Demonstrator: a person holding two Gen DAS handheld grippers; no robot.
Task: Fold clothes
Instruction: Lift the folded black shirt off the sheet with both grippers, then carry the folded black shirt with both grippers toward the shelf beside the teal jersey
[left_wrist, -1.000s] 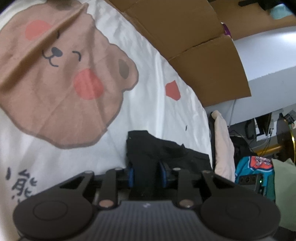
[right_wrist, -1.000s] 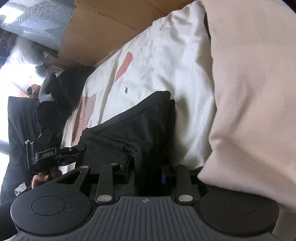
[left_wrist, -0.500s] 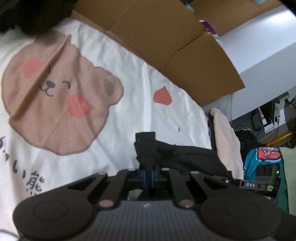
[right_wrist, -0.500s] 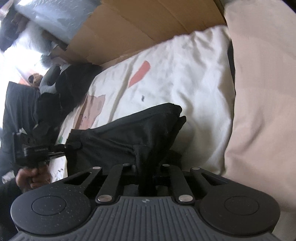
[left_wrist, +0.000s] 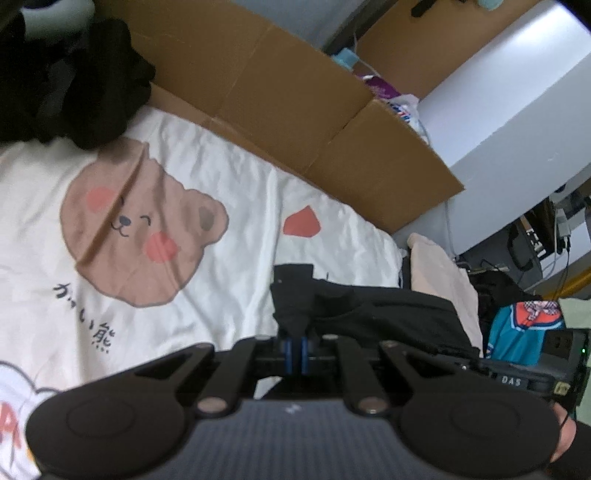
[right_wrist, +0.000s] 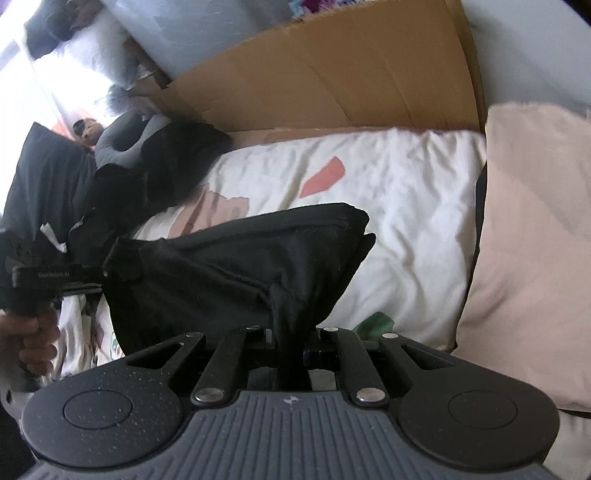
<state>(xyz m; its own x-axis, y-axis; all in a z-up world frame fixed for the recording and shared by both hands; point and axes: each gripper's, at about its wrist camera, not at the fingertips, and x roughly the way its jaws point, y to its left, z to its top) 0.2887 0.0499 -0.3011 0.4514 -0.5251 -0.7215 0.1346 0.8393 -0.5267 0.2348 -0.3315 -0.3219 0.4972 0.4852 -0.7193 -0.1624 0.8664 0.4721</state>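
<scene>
Two pairs of tongs are being shown clenched on one black garment (left_wrist: 388, 314), which is being held stretched between them above a bed. In the left wrist view, the left tongs (left_wrist: 294, 349) are being seen with their blue pads pressed together on a bunched corner of the dark cloth, and the rest of the garment is being carried off to the right toward the right tongs (left_wrist: 517, 376), whose black body is being glimpsed at that edge. In the right wrist view, the right tongs (right_wrist: 291, 347) are being seen pinched on a narrow gather of the same black garment (right_wrist: 236, 258), and the cloth is being drawn out leftward to the left tongs (right_wrist: 55, 277), which are being gripped by a hand (right_wrist: 33, 343).

Only the left wrist view is giving the full print on the white bedsheet (left_wrist: 229, 192): a brown bear face (left_wrist: 136, 229) with pink cheeks, a red patch (left_wrist: 301, 223) and dark characters beneath the bear. A teal and orange garment (left_wrist: 524, 328) is also being shown there, beyond the foot of the bed, along with a white desk edge at upper right.

Only the right wrist view is showing the large pale pink cushion (right_wrist: 535, 258) lying against the sheet on the right, and a grey neck pillow (right_wrist: 125, 144) near the bright window. Brown cardboard (left_wrist: 288, 103) is being seen standing along the far side of the bed in both views, with a heap of dark clothing (left_wrist: 74, 81) beside it.
</scene>
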